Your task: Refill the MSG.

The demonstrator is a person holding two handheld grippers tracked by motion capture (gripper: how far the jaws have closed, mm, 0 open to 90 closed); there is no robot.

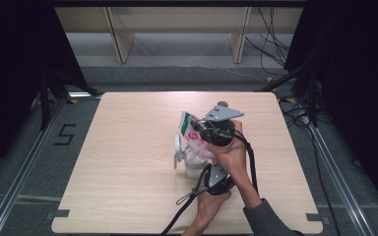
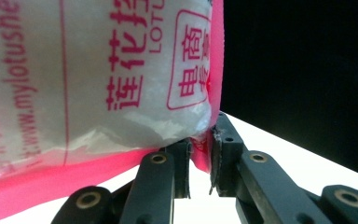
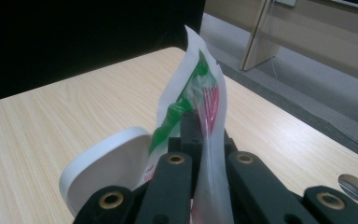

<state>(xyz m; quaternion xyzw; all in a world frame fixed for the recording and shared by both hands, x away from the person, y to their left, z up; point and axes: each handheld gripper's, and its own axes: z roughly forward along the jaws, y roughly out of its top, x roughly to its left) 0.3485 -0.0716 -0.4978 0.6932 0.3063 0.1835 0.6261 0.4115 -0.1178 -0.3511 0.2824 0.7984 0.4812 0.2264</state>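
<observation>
Near the middle of the pale wooden table [image 1: 128, 147], a little right of centre, both grippers hold one plastic pouch [image 1: 193, 132] up off the surface. The right gripper [image 1: 207, 129], on the far side with its grey three-cornered plate on top, has its jaws pressed together on the pouch's thin white, green-printed top edge [image 3: 200, 88]. The left gripper [image 1: 210, 173], nearer the person and just under the right hand [image 1: 234, 155], pinches the pouch's pink bottom seam [image 2: 200, 154] between jaws standing only narrowly apart. In the left gripper view the pouch's whitish face with pink lettering [image 2: 98, 74] hangs tilted right above the jaws. Directly beneath and left of the pouch stands a white container with a raised lid [image 1: 179, 151], seemingly a small jar, though the high view is too coarse to be sure; its rounded white lid [image 3: 107, 172] shows beside the right jaws
</observation>
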